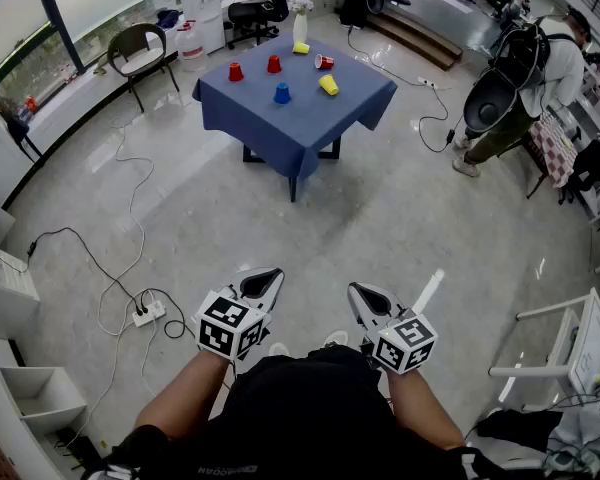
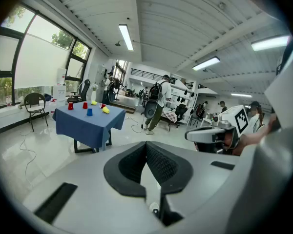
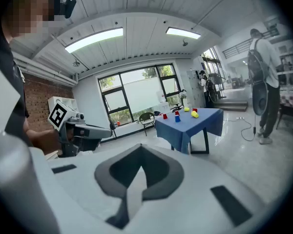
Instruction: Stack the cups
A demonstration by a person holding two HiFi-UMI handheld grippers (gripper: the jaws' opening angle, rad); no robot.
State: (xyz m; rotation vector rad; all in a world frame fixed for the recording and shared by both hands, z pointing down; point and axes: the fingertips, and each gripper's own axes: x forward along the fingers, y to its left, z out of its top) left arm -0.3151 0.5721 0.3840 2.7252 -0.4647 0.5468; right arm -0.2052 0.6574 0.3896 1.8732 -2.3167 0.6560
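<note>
Grippers, head view: left gripper (image 1: 265,280) and right gripper (image 1: 365,296) both closed and empty, well short of the table (image 1: 310,133). Cups sit on the table, blue cup (image 1: 282,93) upright, yellow cup (image 1: 328,85) on its side.
Left gripper view: jaws together, table far ahead.
Right gripper view: same.
Risks: a nudged tipped cup rolls off the table; the cable (image 1: 427,118) beside the table could snag the approach.

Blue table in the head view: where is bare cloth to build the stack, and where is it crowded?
Free: the near corner of the table, on this side of the blue cup and the tipped yellow cup. Crowded: the far half, with red cups near the white vase.
</note>
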